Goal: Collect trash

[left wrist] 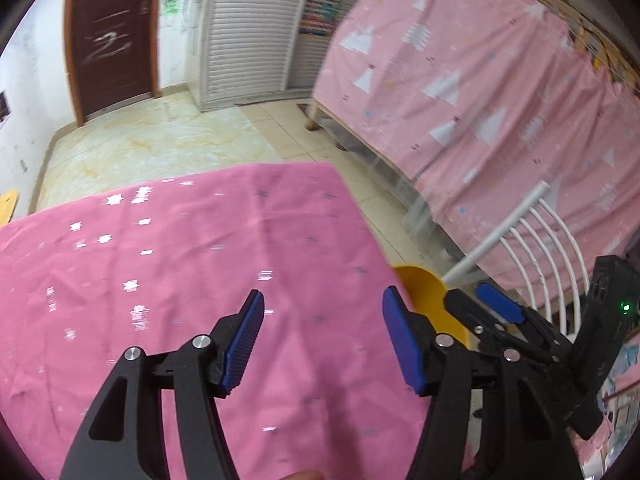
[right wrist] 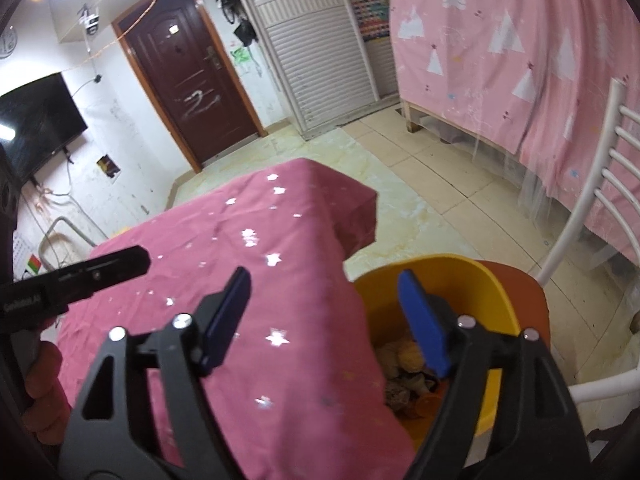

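The left gripper, black with ribbed blue pads, hangs with its jaws spread wide and empty above the counter, which is draped in creased pink cloth printed with silver stars. The right gripper, of the same build, is likewise spread wide and empty, straddling the counter edge and the rounded yellow plastic bin. The crumpled brownish trash lies inside that bin, just beside the counter's right edge, on an orange seat of a white slatted chair.
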Motion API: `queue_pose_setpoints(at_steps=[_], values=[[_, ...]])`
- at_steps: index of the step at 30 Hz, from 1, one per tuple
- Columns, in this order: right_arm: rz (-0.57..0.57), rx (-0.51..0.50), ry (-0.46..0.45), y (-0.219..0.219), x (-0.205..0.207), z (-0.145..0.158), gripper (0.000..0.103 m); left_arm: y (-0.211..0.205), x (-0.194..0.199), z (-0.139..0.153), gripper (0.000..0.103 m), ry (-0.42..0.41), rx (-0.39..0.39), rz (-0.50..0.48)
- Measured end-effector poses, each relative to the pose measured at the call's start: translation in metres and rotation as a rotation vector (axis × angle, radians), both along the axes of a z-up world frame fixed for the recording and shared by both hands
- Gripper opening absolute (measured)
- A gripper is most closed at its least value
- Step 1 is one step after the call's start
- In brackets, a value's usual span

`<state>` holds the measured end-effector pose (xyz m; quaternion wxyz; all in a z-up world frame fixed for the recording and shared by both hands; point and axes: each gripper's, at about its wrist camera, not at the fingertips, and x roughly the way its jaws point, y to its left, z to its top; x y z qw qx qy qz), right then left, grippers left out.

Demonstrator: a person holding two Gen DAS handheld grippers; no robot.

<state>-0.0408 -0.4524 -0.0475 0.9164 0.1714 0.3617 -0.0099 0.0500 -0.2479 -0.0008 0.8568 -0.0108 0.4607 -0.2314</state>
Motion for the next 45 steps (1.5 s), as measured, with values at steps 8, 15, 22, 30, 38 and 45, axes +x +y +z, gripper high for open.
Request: queue_pose_setpoints(at_steps=[8, 15, 22, 30, 38, 45], values=[[0.087, -0.047, 0.01, 0.058, 0.022, 0.006, 0.074, 0.069, 0.008, -0.004, 0.054, -0.045, 0.027, 0.113], [0.174, -0.103, 0.027, 0.111, 0.032, 0.005, 0.074, 0.122, 0.008, -0.012, 0.055, -0.079, 0.074, 0.209], [0.24, -0.139, 0.04, 0.157, 0.04, 0.002, 0.074, 0.163, 0.005, -0.019, 0.058, -0.108, 0.112, 0.283], [0.278, -0.193, 0.043, 0.196, 0.038, -0.001, 0.074, 0.195, -0.008, -0.023, 0.06, -0.143, 0.141, 0.338], [0.286, -0.213, 0.042, 0.209, 0.033, 0.0, 0.074, 0.206, -0.013, -0.023, 0.061, -0.151, 0.129, 0.353], [0.285, -0.22, 0.034, 0.212, 0.031, 0.003, 0.074, 0.209, -0.016, -0.023, 0.061, -0.155, 0.125, 0.355]])
